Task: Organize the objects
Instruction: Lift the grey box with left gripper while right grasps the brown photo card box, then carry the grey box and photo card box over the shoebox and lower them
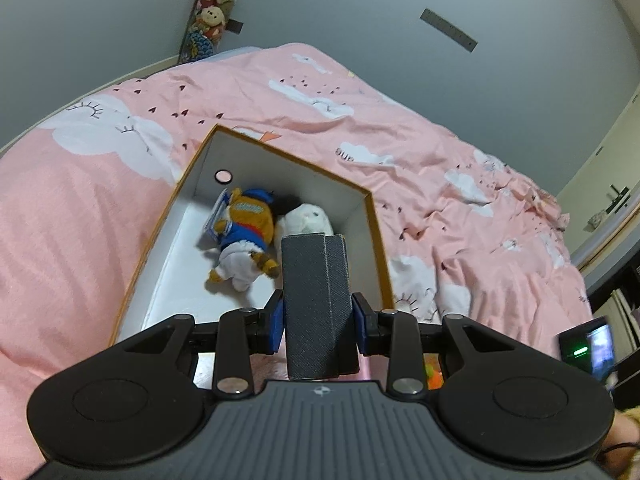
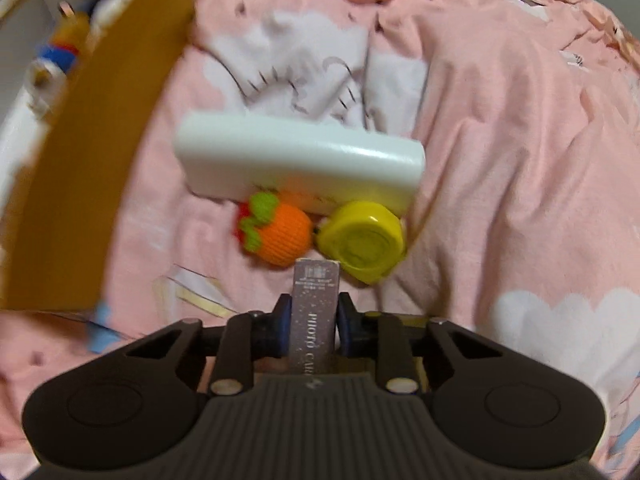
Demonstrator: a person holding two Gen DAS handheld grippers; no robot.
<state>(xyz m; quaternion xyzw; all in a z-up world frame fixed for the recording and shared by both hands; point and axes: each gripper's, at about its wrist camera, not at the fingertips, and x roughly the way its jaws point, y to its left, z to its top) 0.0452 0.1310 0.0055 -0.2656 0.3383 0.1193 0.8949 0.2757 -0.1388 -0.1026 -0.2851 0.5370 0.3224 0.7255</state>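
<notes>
My left gripper is shut on a dark grey textured case and holds it over the near right corner of an open box with orange edges and a white inside. In the box lie a plush doll in blue and brown and a white plush. My right gripper is shut on a slim purple photo card box, above the pink bedcover. Just beyond its tip lie an orange knitted fruit, a yellow round tape measure and a white rectangular case.
A pink bedcover with white clouds spreads under everything. The box's orange outer wall rises at the left of the right wrist view. Grey walls stand behind the bed, with a column of plush toys in the far corner.
</notes>
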